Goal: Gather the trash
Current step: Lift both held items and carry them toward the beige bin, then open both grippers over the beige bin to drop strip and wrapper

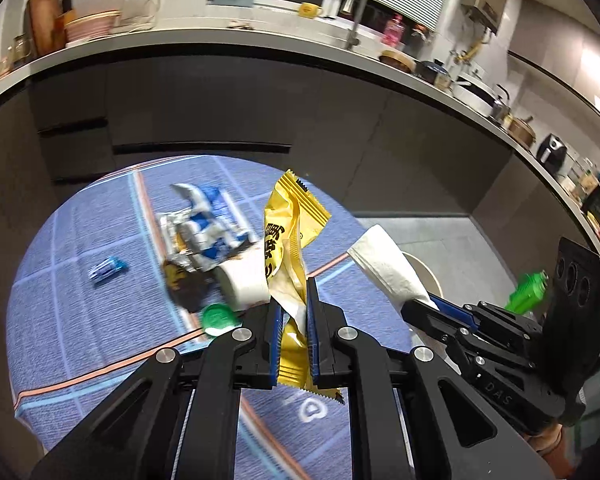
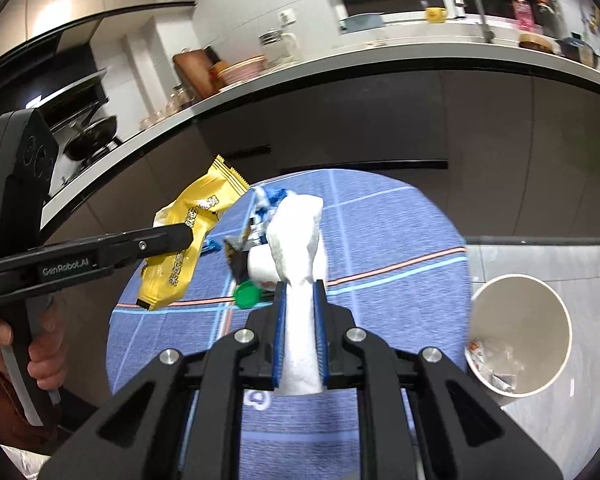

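Left claw (image 1: 293,332) clamped on yellow wrapper (image 1: 290,232), right claw (image 2: 300,334) pinching white tissue (image 2: 298,240), both lifted above worktop (image 1: 80,320). Bin (image 2: 518,292) on floor, right. Carry over rim, centre, then release; more litter remains.

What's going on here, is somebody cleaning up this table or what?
A person is clearing trash off a round table with a blue cloth, one handheld gripper per hand. The left gripper is clamped on a yellow snack wrapper, the right gripper on a crumpled white tissue, both lifted off the table. A white bin on the floor already holds some scraps. A green cap and blue-and-white wrappers remain.
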### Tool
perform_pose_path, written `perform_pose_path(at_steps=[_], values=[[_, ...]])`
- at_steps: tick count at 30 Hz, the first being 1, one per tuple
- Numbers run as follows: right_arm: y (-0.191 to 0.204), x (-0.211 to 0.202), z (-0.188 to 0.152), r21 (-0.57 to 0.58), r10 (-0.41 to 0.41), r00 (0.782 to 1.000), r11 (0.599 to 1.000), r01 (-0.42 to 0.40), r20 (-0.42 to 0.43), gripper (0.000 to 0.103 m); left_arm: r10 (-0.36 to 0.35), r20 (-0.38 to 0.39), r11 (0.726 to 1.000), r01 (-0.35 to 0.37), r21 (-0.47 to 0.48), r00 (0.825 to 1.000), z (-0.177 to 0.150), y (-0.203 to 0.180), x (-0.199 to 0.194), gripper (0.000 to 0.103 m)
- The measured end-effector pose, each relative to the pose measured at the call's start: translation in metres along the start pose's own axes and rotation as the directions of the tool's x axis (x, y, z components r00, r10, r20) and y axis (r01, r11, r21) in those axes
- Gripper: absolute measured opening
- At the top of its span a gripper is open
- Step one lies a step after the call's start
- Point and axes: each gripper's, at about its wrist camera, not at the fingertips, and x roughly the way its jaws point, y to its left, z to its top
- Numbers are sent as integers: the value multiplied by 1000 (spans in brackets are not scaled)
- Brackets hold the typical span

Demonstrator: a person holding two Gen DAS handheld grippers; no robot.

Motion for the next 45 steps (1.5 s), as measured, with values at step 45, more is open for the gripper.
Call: perform_pose_path(at_steps=[45], values=[[-211, 12, -75, 322, -303, 946, 890, 324, -116, 15, -255, -307, 923, 326, 206, 917, 14, -181, 207, 10]])
